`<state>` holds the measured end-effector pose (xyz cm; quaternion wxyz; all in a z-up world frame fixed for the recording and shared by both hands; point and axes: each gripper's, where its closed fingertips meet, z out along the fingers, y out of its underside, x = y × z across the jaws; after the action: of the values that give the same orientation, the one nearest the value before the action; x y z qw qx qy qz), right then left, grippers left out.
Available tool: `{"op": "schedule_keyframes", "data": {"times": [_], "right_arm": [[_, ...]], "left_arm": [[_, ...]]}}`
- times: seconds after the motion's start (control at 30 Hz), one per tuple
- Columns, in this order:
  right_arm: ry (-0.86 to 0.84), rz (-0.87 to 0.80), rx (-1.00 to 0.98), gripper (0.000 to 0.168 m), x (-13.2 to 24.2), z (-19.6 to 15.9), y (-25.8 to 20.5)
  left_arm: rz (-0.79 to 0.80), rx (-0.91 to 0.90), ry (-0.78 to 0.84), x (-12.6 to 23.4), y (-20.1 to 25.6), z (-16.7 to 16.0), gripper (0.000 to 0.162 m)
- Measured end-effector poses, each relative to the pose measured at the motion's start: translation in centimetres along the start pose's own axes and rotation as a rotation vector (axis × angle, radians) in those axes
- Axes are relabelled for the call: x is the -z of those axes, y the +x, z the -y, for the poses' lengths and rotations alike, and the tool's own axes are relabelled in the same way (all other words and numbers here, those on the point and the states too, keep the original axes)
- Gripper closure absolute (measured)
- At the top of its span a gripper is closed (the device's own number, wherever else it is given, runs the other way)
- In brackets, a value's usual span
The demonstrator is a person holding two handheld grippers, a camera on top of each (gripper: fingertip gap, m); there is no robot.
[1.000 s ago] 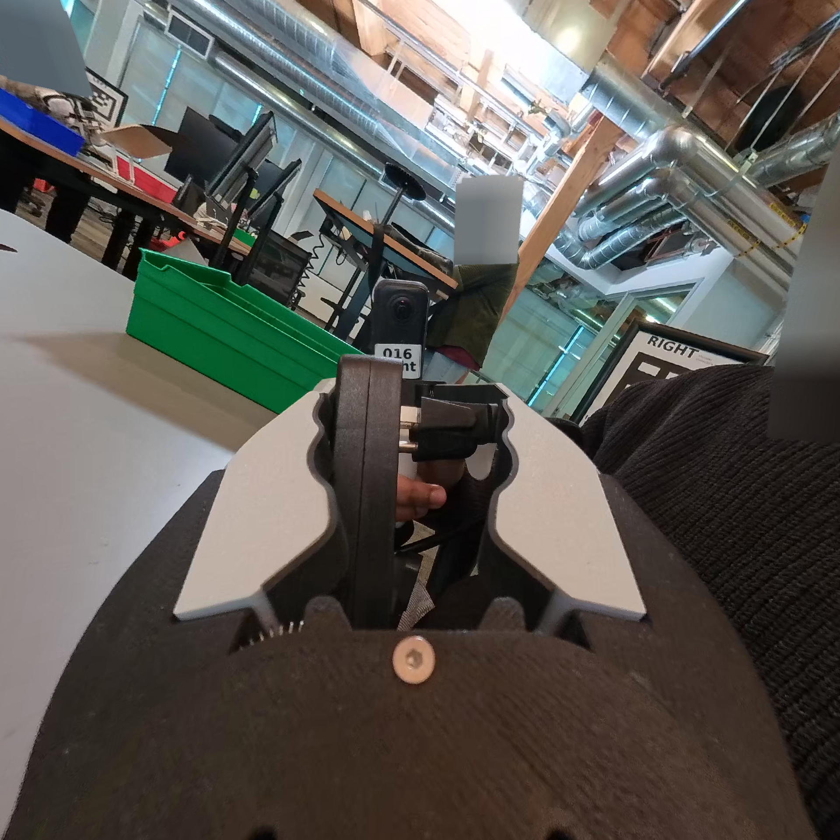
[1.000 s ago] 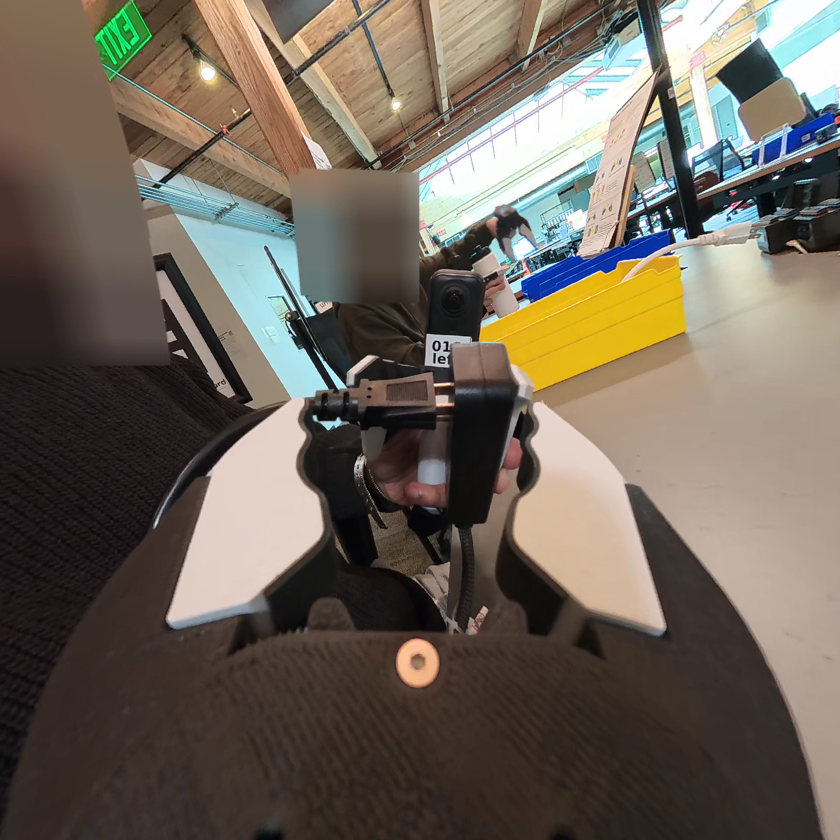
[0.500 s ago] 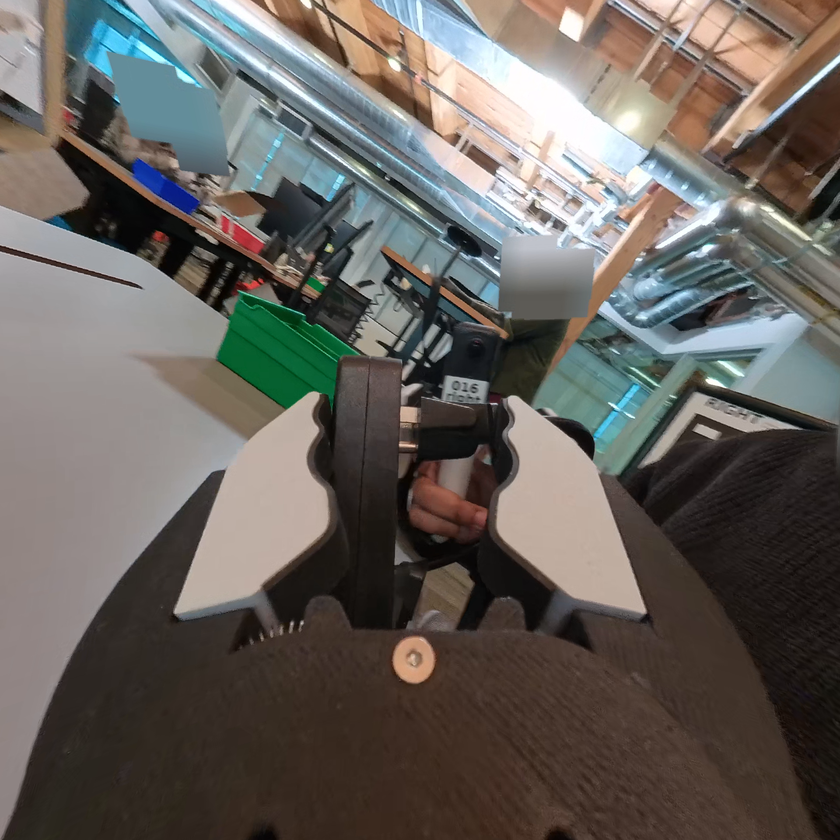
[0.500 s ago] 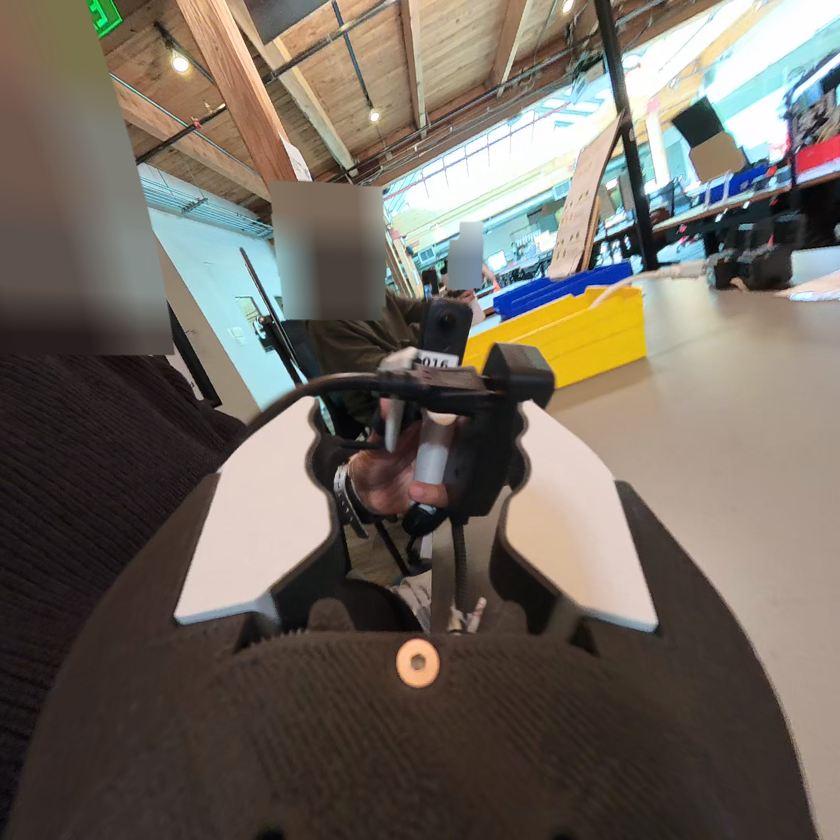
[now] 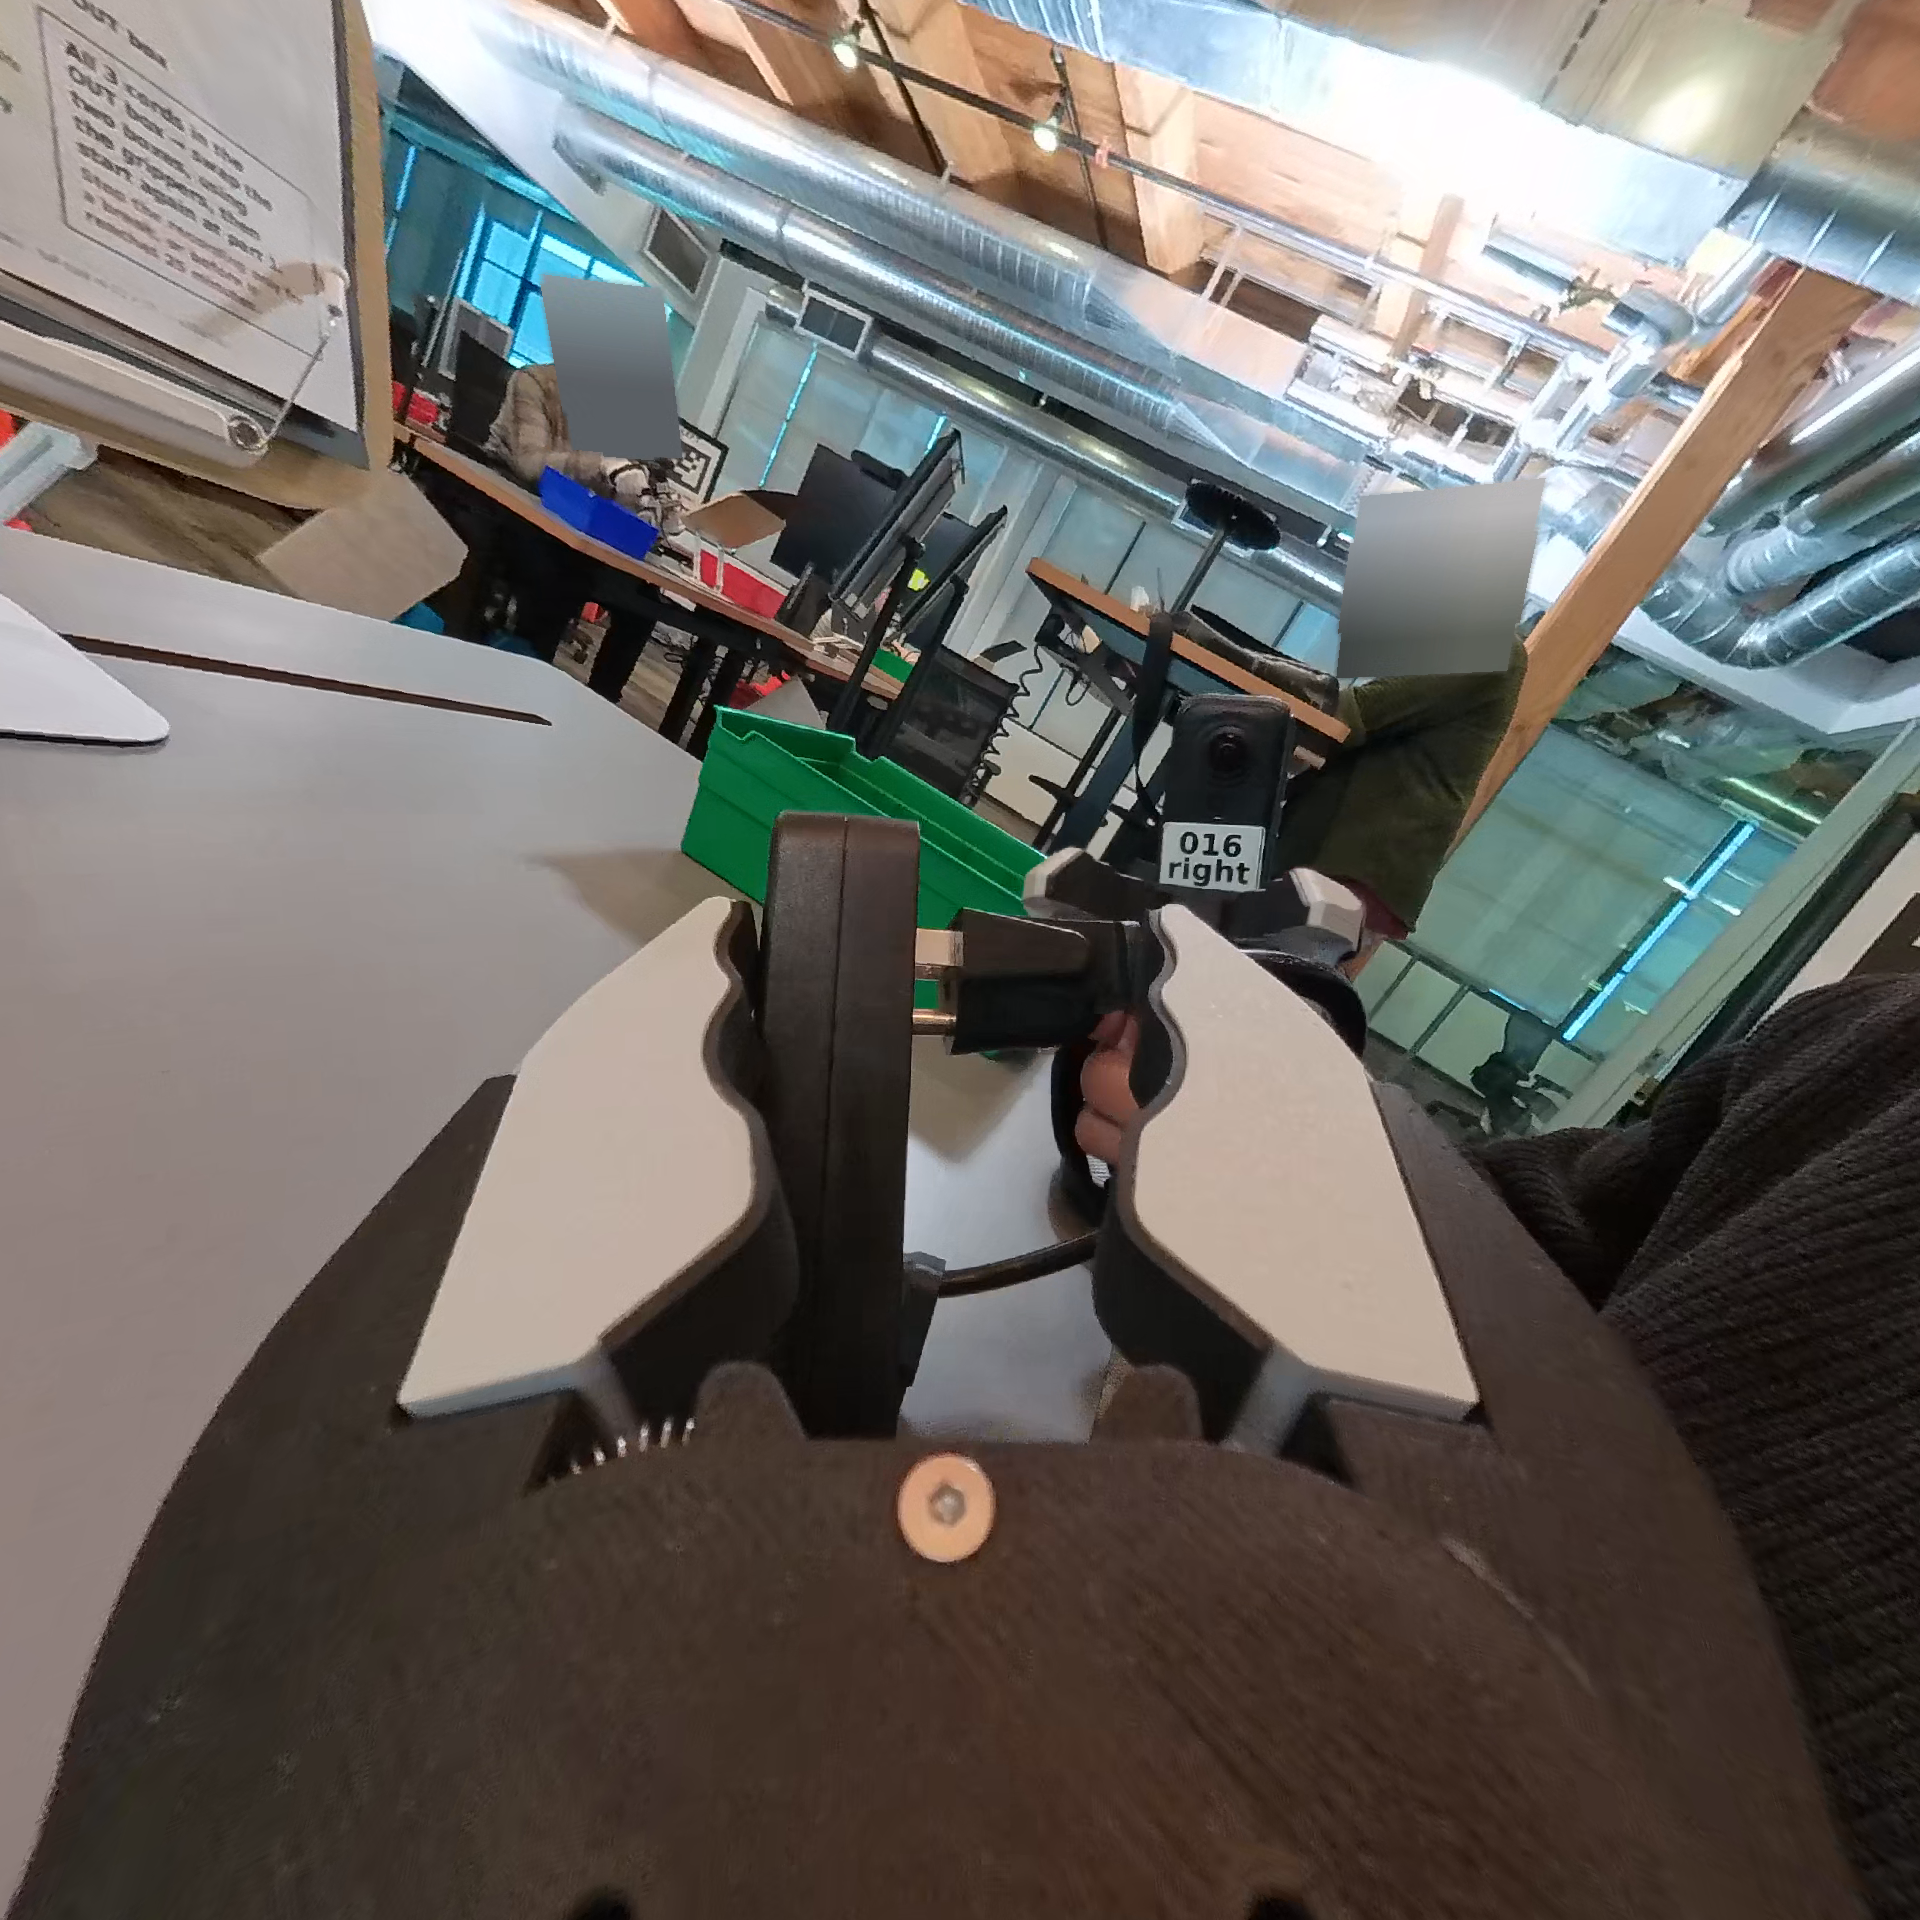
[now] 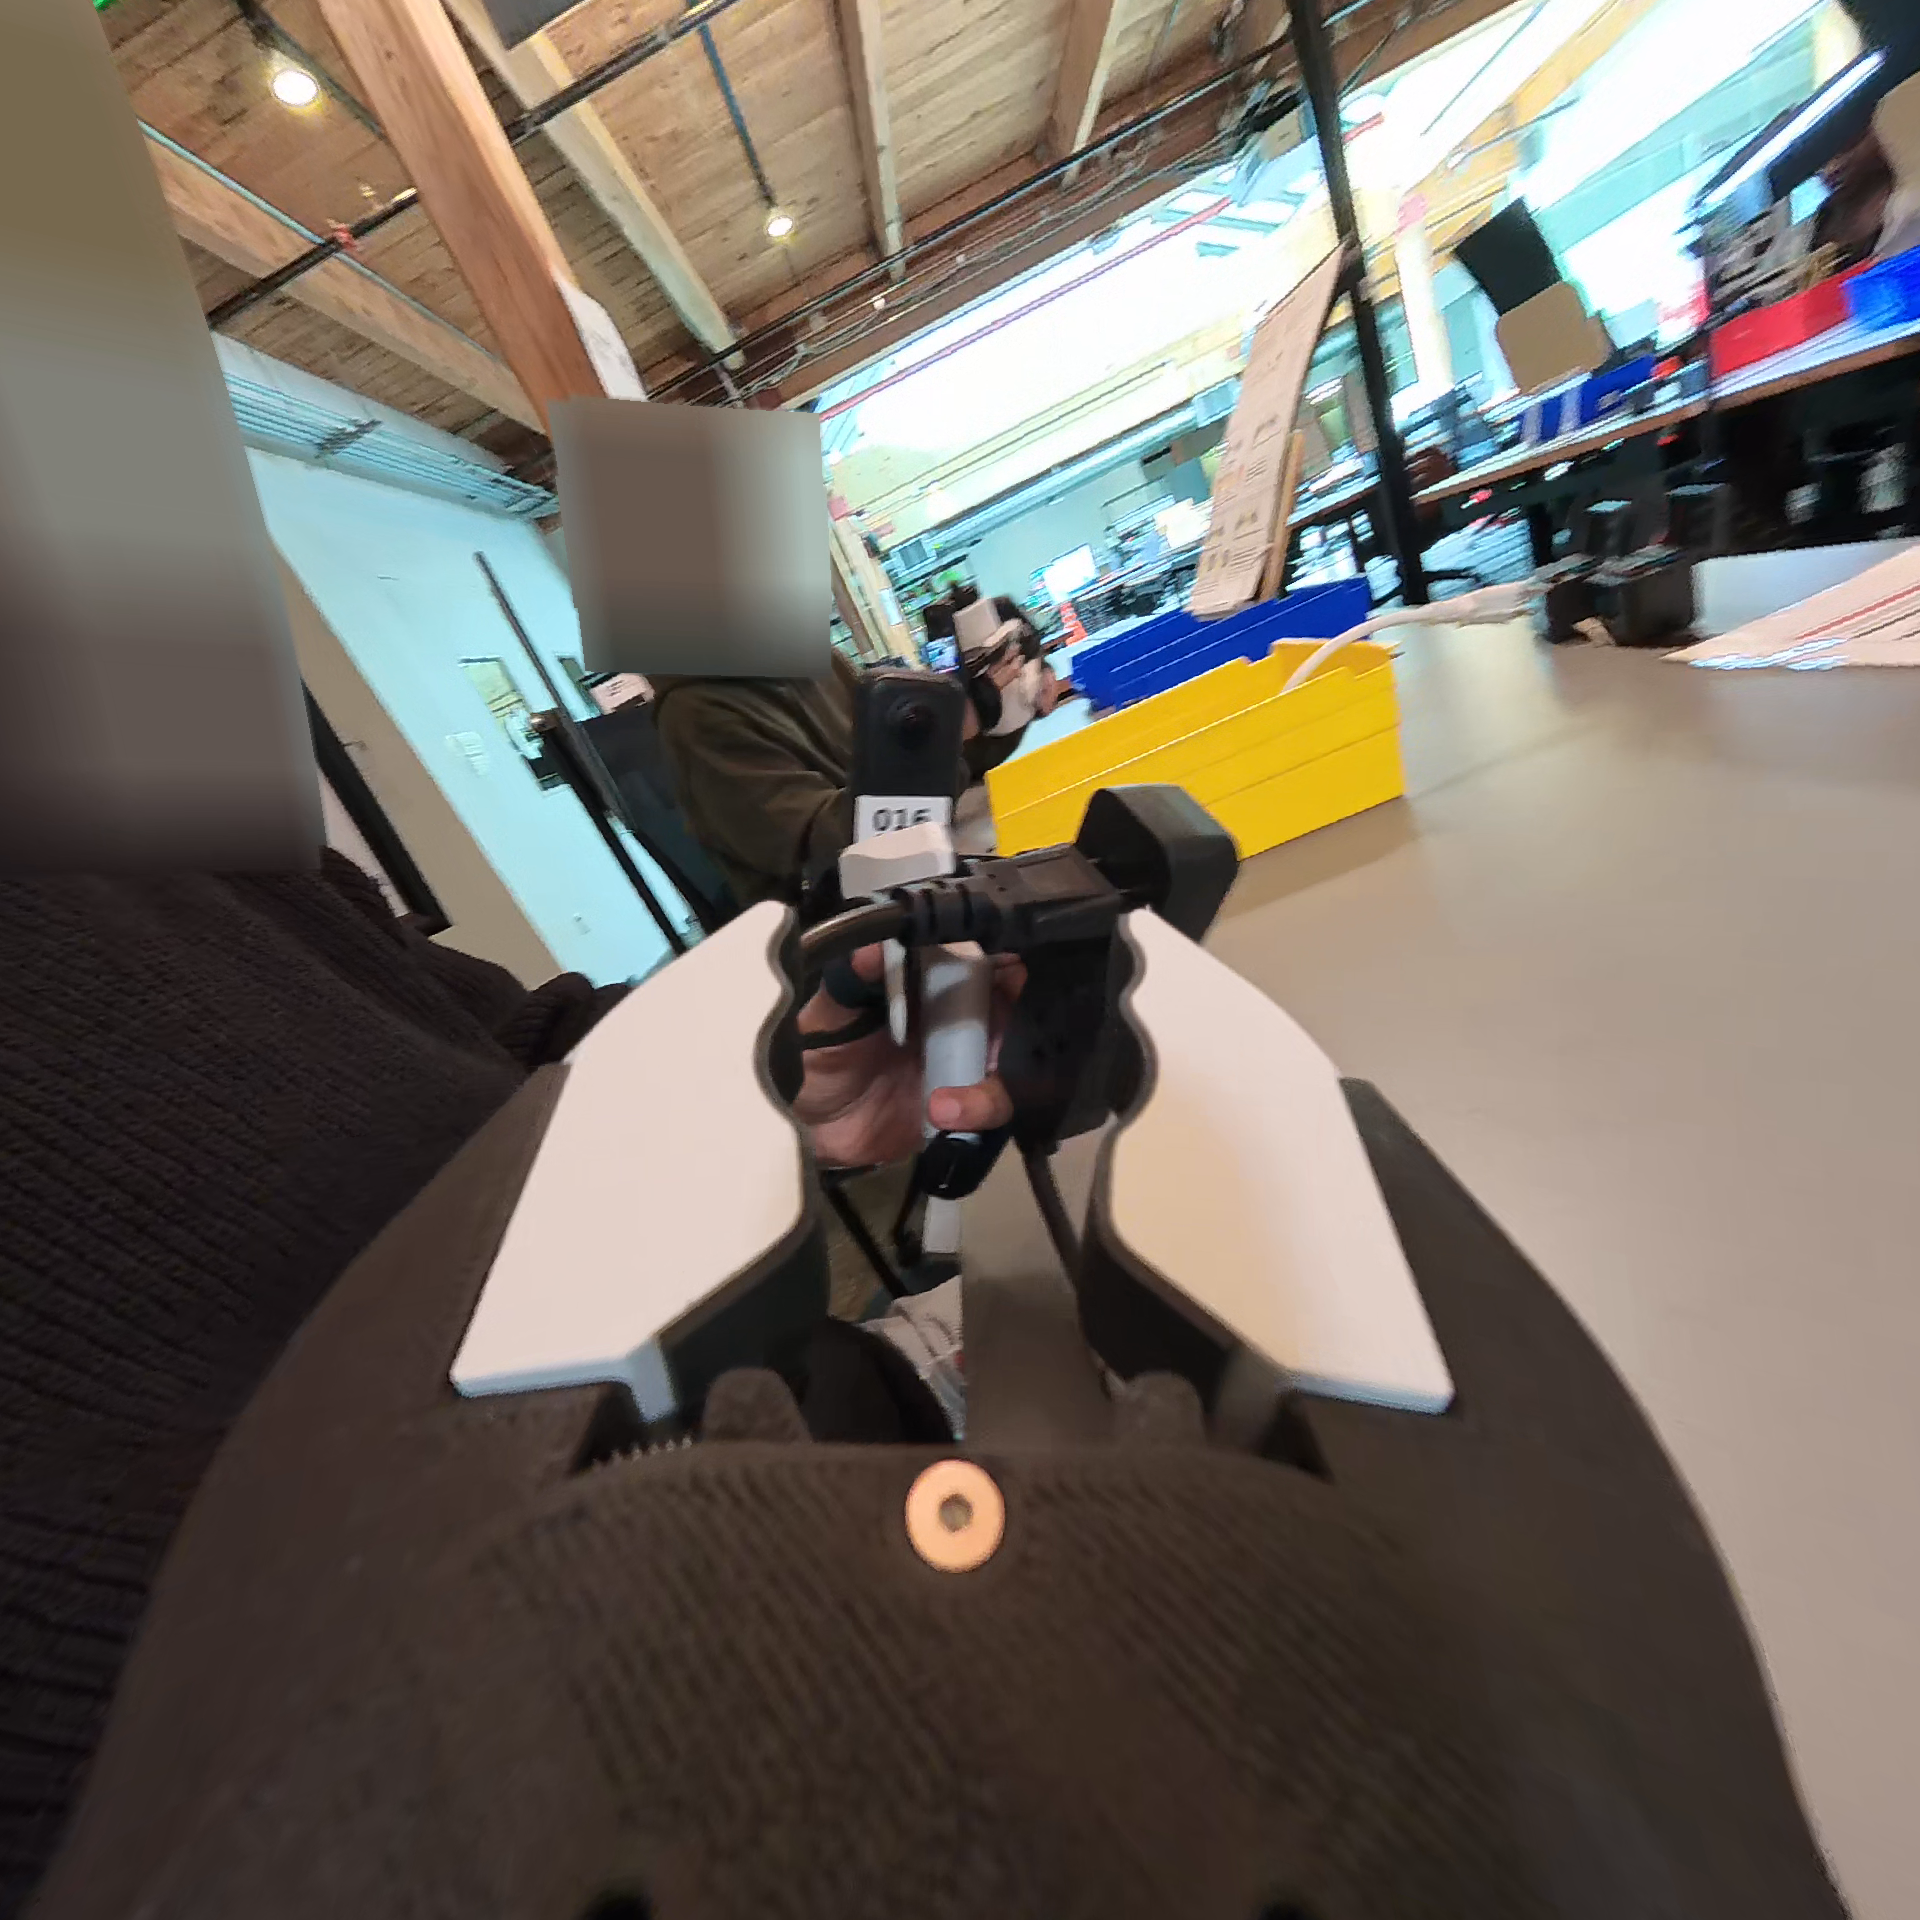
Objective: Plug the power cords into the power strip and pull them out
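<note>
The black power strip (image 5: 840, 1049) stands on edge between the two claws, above the grey worktop (image 5: 260, 935), with its flat face turned toward a black plug (image 5: 1023, 982). In the left wrist view the plug's metal prongs bridge the short gap to that face; bare metal shows, so the plug is not seated flush. How far the prongs have entered cannot be told.

The left claw (image 5: 940, 997) is held level and points across the worktop's near edge. Its fingers stand apart, the strip's body lying against the left one and the plug's rear just beside the right one. Whether it is actually clamped on the strip cannot be told.

In the right wrist view the same plug (image 6: 1023, 909) lies crosswise at the tips of the right claw (image 6: 951, 940), its cord (image 6: 847, 925) bending away to the left, and the strip (image 6: 1153, 862) rises just beyond it. This claw's fingers look closed on the plug body. A hand (image 6: 883, 1091) wraps the other tool's white handle behind.

Farther out, a green bin (image 5: 831, 821) sits on the worktop on one side and a yellow bin (image 6: 1195, 758) on the other. A dark knitted sleeve (image 5: 1756, 1247) borders the frame.
</note>
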<state>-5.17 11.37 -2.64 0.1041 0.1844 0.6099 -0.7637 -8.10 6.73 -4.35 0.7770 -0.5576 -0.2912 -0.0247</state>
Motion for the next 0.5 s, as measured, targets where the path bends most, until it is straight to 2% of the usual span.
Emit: {"op": "schedule_keyframes", "data": {"times": [0.17, 0.37, 0.5], "right_arm": [[0.040, -0.042, 0.031, 0.110, 0.6, 0.8, 0.5], [-0.070, -0.097, 0.174, 0.109, -0.2, -0.6, 0.3], [-0.073, -0.121, 0.216, 0.110, 0.0, -0.3, 0.3]], "left_arm": [[0.027, -0.021, -0.010, 0.0, -0.3, -0.1, 0.093], [0.030, -0.073, -0.033, -0.1, -0.1, -0.4, 0.093], [0.040, -0.131, -0.049, -0.1, 0.0, -0.5, 0.093]]}}
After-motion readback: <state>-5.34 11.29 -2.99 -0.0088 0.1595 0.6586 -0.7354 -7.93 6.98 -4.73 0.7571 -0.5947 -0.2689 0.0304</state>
